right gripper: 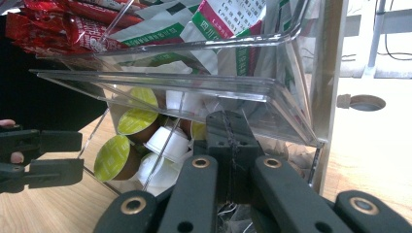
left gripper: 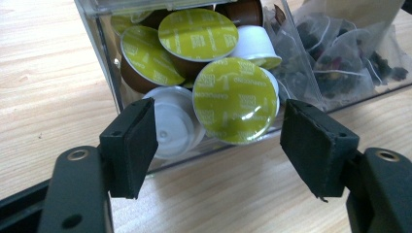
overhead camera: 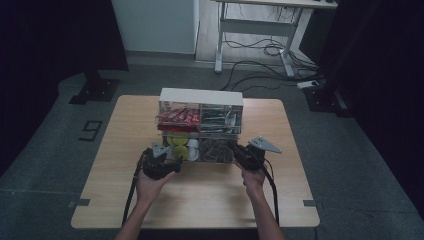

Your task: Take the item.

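Note:
A clear two-tier organiser (overhead camera: 200,96) stands on the wooden table (overhead camera: 200,200). Its lower drawer (left gripper: 104,53) holds coffee capsules and tea bags (left gripper: 335,63). My left gripper (overhead camera: 172,161) (left gripper: 218,141) is open at the drawer's front. Its pads stand on either side of a green-lidded capsule (left gripper: 233,99) without touching it, and a white capsule (left gripper: 175,121) lies beside that one. My right gripper (overhead camera: 239,152) (right gripper: 228,141) is shut, with its tips against the drawer's right part under the upper tray (right gripper: 194,85). Whether it pinches anything is hidden.
The upper tier holds red sachets (overhead camera: 177,117) (right gripper: 53,24) and green-and-white packets (overhead camera: 217,120) (right gripper: 228,19). The left gripper (right gripper: 39,155) shows at the left edge of the right gripper view. Behind the table are a desk frame (overhead camera: 260,30) and cables on the floor (overhead camera: 260,55).

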`<state>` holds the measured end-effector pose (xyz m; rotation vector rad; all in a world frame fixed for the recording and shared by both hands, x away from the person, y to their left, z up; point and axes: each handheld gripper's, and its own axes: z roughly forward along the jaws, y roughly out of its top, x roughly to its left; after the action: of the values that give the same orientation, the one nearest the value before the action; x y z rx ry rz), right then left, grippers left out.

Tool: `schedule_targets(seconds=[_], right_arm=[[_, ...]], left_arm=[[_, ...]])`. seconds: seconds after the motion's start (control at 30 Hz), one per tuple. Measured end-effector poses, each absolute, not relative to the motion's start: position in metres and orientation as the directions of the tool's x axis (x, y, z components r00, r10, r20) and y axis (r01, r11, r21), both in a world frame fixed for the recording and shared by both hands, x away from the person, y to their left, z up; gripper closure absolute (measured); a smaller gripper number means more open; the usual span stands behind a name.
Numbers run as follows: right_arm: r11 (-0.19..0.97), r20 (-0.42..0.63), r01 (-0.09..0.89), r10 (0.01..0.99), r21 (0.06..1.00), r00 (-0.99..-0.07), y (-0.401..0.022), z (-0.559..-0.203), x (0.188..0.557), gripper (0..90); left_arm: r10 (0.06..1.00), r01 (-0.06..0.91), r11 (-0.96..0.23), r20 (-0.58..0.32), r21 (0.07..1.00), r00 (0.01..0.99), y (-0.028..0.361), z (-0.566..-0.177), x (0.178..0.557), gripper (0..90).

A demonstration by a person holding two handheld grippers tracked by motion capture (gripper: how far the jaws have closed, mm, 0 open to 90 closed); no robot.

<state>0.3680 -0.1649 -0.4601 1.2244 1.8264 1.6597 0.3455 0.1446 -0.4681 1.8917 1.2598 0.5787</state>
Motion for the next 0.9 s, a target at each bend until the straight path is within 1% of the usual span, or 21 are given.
schedule_targets(seconds=[0.17, 0.4, 0.73, 0.9], right_arm=[[-0.079, 0.265, 0.34, 0.795, 0.937, -0.546, -0.165, -0.46, 0.368, 89.5], [-0.08, 0.266, 0.34, 0.795, 0.937, -0.545, -0.165, -0.46, 0.368, 89.5], [-0.082, 0.268, 0.341, 0.796, 0.936, -0.543, -0.166, -0.46, 0.368, 89.5], [-0.083, 0.268, 0.341, 0.797, 0.936, -0.541, -0.166, -0.46, 0.368, 89.5]], left_arm=[[0.916, 0.567, -0.21, -0.043, 0.797, 0.399, 0.143, -0.47, 0.35, 28.3], [0.913, 0.552, -0.243, -0.004, 0.798, 0.408, 0.134, -0.47, 0.357, 27.8], [0.913, 0.556, -0.264, 0.018, 0.788, 0.409, 0.127, -0.474, 0.363, 26.9], [0.913, 0.559, -0.262, 0.014, 0.787, 0.408, 0.124, -0.477, 0.366, 26.2]])
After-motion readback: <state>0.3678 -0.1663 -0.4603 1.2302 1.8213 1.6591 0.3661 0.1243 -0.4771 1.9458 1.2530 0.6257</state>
